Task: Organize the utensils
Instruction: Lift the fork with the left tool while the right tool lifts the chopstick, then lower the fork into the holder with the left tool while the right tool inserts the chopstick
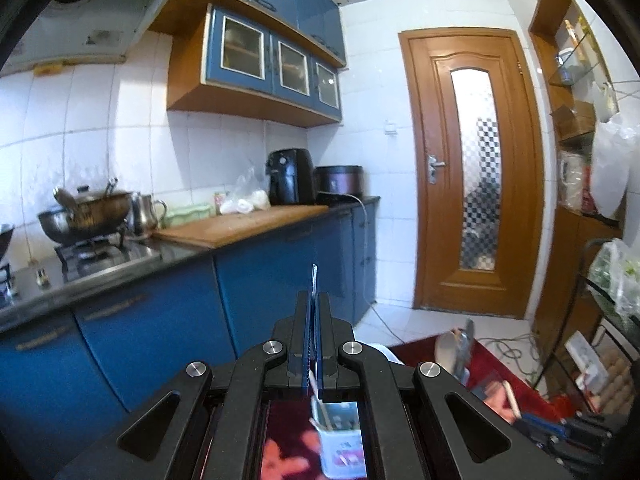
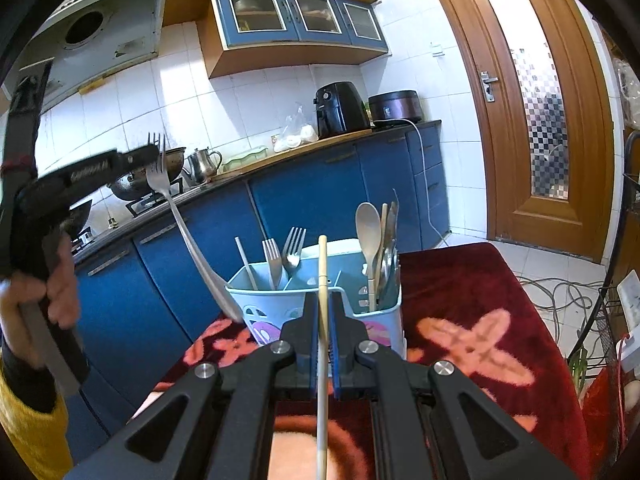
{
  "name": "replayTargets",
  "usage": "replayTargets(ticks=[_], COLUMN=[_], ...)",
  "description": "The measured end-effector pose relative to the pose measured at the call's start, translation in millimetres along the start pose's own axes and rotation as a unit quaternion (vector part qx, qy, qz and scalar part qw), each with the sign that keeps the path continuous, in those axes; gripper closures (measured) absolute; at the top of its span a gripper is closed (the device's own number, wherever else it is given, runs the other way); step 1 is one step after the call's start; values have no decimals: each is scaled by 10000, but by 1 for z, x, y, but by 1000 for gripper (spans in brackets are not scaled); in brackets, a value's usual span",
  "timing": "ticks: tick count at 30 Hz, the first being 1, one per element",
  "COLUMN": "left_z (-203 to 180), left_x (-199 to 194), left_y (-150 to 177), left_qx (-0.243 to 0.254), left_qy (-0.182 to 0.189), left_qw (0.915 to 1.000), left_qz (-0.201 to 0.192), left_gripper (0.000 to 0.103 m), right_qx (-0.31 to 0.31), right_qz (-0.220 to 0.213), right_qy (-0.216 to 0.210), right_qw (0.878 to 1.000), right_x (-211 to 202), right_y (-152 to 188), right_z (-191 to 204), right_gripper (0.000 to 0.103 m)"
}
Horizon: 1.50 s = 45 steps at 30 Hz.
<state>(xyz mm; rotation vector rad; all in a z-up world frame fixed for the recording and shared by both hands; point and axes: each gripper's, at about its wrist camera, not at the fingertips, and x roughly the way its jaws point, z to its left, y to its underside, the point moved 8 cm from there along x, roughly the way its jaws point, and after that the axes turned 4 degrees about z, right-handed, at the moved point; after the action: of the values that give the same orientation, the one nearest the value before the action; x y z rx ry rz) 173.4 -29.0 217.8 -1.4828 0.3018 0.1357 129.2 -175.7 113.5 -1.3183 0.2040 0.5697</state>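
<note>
I am holding 1 utensil in each tool, mid-way through sorting them into the blue caddy point(image 2: 316, 300) that is standing on the red patterned surface point(image 2: 472, 320). My left tool point(image 2: 150, 156) is clamped tight on a metal fork point(image 2: 176, 216) near its tines, the handle hanging down just beside the caddy's left wall. My right tool point(image 2: 323, 320) is pinched shut on a pale chopstick point(image 2: 322, 264), which is pointing at the caddy's middle compartment. 2 forks point(image 2: 282, 256) are already standing in the left compartment, spoons point(image 2: 370, 232) in the right. Next, I judge, the fork needs swinging upright over the left compartment before I am releasing it.
</note>
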Motion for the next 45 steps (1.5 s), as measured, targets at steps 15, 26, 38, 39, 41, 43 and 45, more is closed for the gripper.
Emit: replayTargets(ticks=[15,26,38,39,41,43,45], left_z=[12,7,4,4,2,2,2], left_x=[62,86,110,111,113,115,116], left_y=[11,33,61,64,68,72,74], left_qx=[462,339,68,51,22,-11,-36], left_qy=[-813,-558,-214,-196,-143,-96,-67], left_qw=[9956,9977,9988,9987,9986,9984,9982], left_qz=[-7,181,444,458,510,556,590], left_gripper=[101,101,101,101,101,101,101], right_qx=[174,530,24,7,-17,-53,-85], right_qz=[-326,-1265,-1782,-1727,-1613,-1518,-1389], right_qy=[-148,-54,778,788,793,798,750], right_qw=[9992,9905,9809,9818,9837,9852,9874], right_x=[22,45,92,97,102,105,107], right_y=[-28,-89,-113,-109,-103,-96,-89], right_z=[-5,-17,-26,-26,-27,-26,-25], right_gripper=[97,97,96,96,96,96,96])
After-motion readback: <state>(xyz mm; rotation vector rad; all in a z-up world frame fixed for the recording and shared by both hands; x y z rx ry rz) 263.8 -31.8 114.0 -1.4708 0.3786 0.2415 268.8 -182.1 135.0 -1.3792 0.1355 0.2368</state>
